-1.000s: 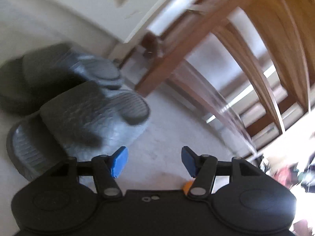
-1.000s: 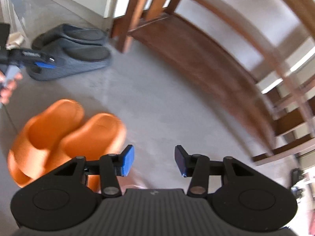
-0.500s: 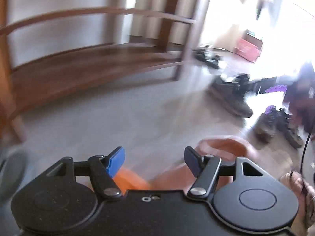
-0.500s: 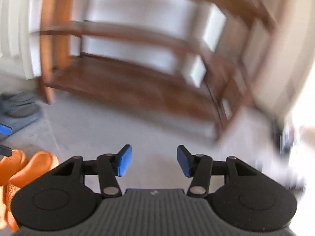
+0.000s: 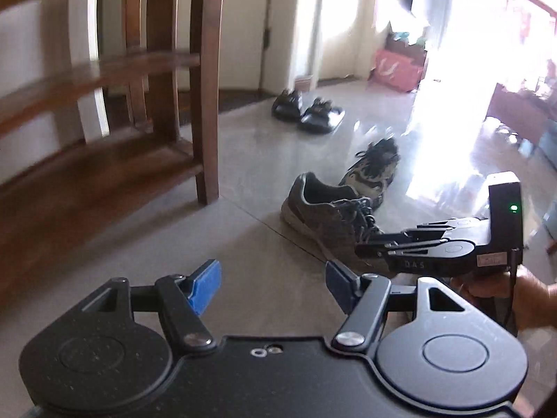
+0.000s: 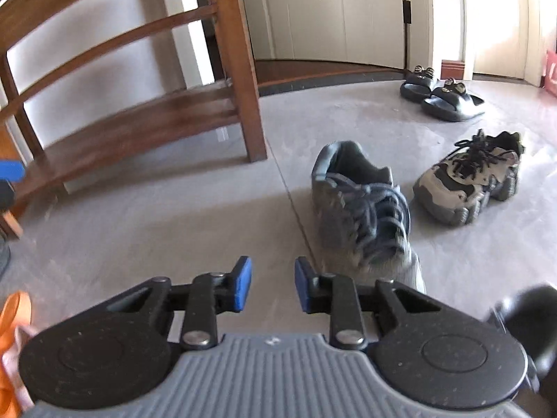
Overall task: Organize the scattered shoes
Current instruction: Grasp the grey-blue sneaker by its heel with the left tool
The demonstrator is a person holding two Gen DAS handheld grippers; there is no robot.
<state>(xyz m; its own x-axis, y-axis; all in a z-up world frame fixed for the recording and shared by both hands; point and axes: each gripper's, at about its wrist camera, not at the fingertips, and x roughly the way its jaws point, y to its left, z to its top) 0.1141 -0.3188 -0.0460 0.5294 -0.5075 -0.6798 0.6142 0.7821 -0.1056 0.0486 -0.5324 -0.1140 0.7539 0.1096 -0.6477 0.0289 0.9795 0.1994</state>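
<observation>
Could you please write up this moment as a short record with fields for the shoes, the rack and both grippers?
near shoe: dark grey laced sneaker, upright on the floor
second shoe: grey-and-beige laced sneaker, apart from the first
far pair: black slide sandals, side by side
rack: brown wooden shoe rack, lower shelf bare
left hand-held gripper: open, empty
right hand-held gripper: empty, jaws just closing, gap remains

a wooden rack [image 6: 146, 118] on grey floor [image 6: 174, 216], pale doors [image 6: 330, 14] beyond.
</observation>
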